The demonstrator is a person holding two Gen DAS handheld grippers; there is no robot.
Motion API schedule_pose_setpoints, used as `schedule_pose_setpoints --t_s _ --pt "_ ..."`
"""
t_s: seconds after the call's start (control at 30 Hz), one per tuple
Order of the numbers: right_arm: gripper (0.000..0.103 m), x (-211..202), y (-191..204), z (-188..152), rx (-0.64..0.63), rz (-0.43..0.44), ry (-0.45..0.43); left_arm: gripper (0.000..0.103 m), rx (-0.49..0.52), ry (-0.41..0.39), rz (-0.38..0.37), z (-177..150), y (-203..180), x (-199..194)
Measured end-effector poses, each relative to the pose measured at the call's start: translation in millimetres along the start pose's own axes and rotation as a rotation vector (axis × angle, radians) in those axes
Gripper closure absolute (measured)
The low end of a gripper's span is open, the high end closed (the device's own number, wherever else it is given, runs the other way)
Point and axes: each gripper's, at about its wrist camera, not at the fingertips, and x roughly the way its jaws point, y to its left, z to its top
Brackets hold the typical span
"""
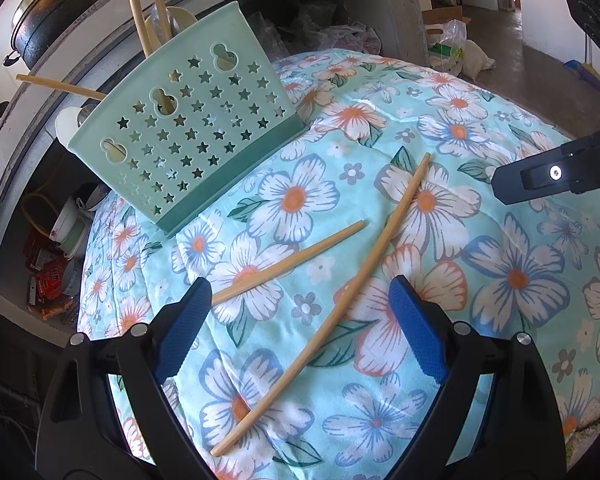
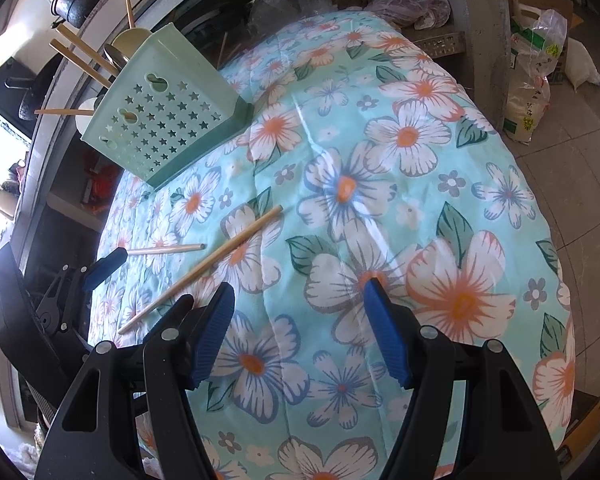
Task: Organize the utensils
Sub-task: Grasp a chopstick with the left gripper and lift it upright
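So this looks partly done to me. Starting at the upper left of the left wrist view, the green holder (image 1: 188,128) with the star cutouts stands tilted on the flowered cloth (image 1: 480,248), and it already has stuff in it: a few chopsticks (image 1: 140,12) poke out of the top, plus what looks like a spoon or two, hard to tell exactly

Moving right to the middle of the frame, two loose chopsticks are left on the cloth. The short one (image 1: 296,258) runs up from beside the left finger, and the long one (image 1: 332,300) lies diagonally, its lower end down at the bottom centre. They sit close, almost a V, but I can't tell if they touch

The left gripper (image 1: 300,324) hangs right over them with fingers wide apart, nothing pinched. In the right wrist view the right gripper (image 2: 300,328) is also spread open over bare cloth, right of both sticks

My guess: those two sticks into the holder and it's finished
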Motion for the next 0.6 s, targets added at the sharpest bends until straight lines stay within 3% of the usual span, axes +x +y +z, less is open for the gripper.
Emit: schedule_pose_setpoints --t_s 0.1,0.2,0.37,0.43,0.6 --pt "0.037 -1.0 -0.7 -0.2 0.007 0.005 -0.004 0.024 -0.005 -0.020 -0.010 -3.8 3.2 -5.6" --pt "0.037 -0.2 -1.8 -0.9 0.014 0.009 -0.004 0.040 0.014 -0.016 -0.053 -10.6 1.7 -7.5" --pt "0.037 -0.2 -3.0 -3.1 0.022 0.025 -0.001 0.078 0.072 -0.002 -0.080 -23.8 -5.6 -7.0" --pt "0.037 -1.8 -3.2 -3.2 0.021 0.034 -0.006 0.088 0.093 0.007 -0.077 -27.4 -5.5 -8.6" --pt "0.037 -4.2 -6.7 -2.2 0.028 0.057 -0.014 0.094 0.165 0.026 -0.081 -38.2 -1.1 -21.2"
